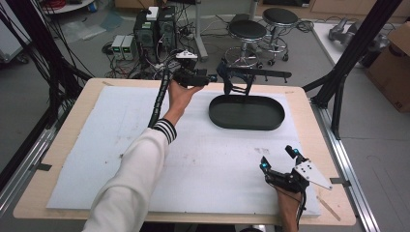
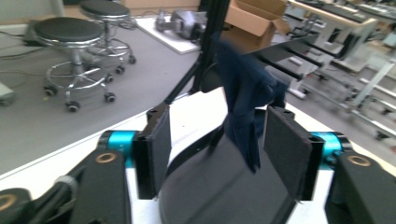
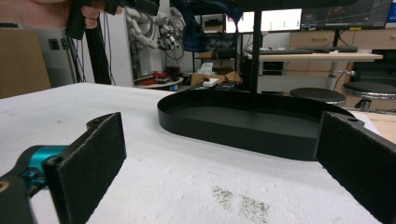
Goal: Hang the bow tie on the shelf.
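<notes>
Item one: my left gripper, jaws wide apart, raised at the far edge of the table, beside a dark blue cloth draped on a black rack over the black oval tray. Item two: my right gripper, jaws wide, empty, low over the near right of the white mat.

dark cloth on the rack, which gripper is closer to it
Left. The left gripper is raised at the far edge, jaws open just beside the dark cloth hanging on the rack. The right gripper sits open near the table's front edge, well away.
</notes>
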Available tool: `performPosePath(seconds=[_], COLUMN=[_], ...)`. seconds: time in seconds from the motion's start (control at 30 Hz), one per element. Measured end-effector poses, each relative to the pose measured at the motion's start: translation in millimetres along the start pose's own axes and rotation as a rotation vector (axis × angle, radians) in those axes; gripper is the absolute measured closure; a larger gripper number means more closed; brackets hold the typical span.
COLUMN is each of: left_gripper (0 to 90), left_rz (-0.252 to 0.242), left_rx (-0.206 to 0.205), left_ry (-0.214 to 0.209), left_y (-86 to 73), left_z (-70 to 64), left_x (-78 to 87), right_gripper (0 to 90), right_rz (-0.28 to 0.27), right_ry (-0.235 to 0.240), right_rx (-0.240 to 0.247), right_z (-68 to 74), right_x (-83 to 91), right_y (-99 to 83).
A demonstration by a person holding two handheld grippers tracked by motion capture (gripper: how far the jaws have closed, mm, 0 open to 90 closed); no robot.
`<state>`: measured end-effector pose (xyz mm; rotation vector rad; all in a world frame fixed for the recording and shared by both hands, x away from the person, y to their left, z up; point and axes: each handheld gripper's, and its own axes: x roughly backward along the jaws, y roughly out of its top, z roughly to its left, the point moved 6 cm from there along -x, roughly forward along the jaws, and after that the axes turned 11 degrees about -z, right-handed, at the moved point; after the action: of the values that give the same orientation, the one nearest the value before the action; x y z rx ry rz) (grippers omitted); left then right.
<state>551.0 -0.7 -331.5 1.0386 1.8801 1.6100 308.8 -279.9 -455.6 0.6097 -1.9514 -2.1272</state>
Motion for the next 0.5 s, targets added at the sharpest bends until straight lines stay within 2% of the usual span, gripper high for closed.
performPosePath(seconds=[0.1, 0.23, 0.37, 0.5], left_gripper=[31.2, 22.0, 18.7, 14.1], left_rz=[-0.008, -0.004, -0.031, -0.070], left_rx=[-0.011, -0.035, -0.069, -0.097], left_ry=[-0.029, -0.069, -0.089, -0.074], left_y=[-0.9, -3.6, -8.3, -21.1], left_z=[1.0, 2.8, 4.0, 8.7], left_x=[9.1, 30.8, 64.6, 106.3], right_gripper=[1.2, 1.2, 1.2, 1.2], right_rz=[-0.008, -0.014, -0.018, -0.014], right_ry=[0.008, 0.015, 0.015, 0.018], right_rx=[0.003, 0.002, -0.006, -0.004], right_z=[-0.1, 0.2, -0.6, 0.3], right_x=[0.6, 1.3, 1.4, 1.4], right_y=[0.4, 0.6, 0.9, 0.8])
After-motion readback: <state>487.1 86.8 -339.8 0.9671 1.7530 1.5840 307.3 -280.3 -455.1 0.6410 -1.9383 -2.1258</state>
